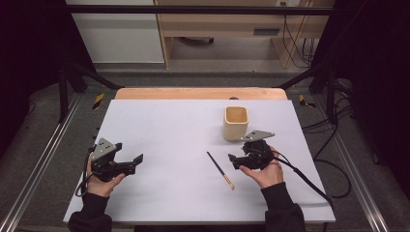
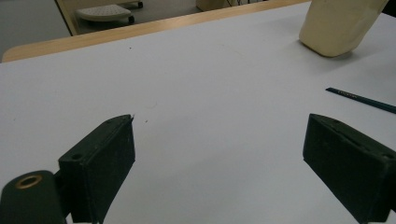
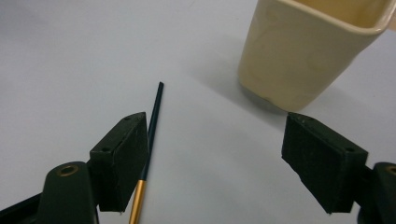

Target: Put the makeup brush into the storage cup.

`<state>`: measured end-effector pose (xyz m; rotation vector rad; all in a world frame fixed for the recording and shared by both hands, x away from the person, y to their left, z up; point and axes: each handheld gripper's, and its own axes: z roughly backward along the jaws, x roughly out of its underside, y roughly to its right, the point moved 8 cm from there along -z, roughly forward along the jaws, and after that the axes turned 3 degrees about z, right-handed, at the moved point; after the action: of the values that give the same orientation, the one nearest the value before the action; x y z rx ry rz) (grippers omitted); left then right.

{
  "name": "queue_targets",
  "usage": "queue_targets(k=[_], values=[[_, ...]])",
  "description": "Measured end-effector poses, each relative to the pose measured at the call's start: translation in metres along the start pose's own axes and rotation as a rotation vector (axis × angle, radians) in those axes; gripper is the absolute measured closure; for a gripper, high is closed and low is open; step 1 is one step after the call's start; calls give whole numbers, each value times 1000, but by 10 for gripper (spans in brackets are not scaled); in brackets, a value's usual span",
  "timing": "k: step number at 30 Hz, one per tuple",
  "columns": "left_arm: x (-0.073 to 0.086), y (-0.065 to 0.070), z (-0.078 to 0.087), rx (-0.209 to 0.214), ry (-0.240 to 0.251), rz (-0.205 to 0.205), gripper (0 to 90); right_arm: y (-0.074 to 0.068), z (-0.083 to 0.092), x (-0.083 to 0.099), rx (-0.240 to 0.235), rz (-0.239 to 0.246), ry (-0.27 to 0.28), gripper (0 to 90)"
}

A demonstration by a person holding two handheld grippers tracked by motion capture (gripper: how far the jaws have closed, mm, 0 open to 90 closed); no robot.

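High view (image 1: pixel 145 140): the white table is being shared by a cream square cup (image 1: pixel 236 123) standing upright at the right and a slim paintbrush (image 1: pixel 220 170) lying flat just left of the right gripper (image 1: pixel 232 161). That gripper's jaws are being held wide, nothing between them; the left gripper (image 1: pixel 137 162), well apart at the left, is likewise being held wide and empty. The brush is being judged light, stiff and liable to roll; its dark handle near the gold ferrule (image 3: pixel 137 203) is being favoured for the grip. Its bristle tip is being cut off in the right gripper view, behind one jaw.
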<state>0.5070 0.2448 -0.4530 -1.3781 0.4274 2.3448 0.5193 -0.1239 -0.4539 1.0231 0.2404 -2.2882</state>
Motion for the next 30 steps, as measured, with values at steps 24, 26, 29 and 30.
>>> queue_targets(k=[24, 26, 29, 30], values=[[5, 0, -5, -1, -28, -13, 90, -25, -37, 11, -78, -23, -184, 390], [5, 0, -5, 0, -30, -15, 91, -27, -40, 13, -82, -12, -190, 406], [5, 0, -5, 0, -29, -15, 92, -29, -41, 13, -91, -23, -201, 425], [5, 1, -6, -1, -33, -20, 93, -30, -44, 15, -95, -18, -209, 442]])
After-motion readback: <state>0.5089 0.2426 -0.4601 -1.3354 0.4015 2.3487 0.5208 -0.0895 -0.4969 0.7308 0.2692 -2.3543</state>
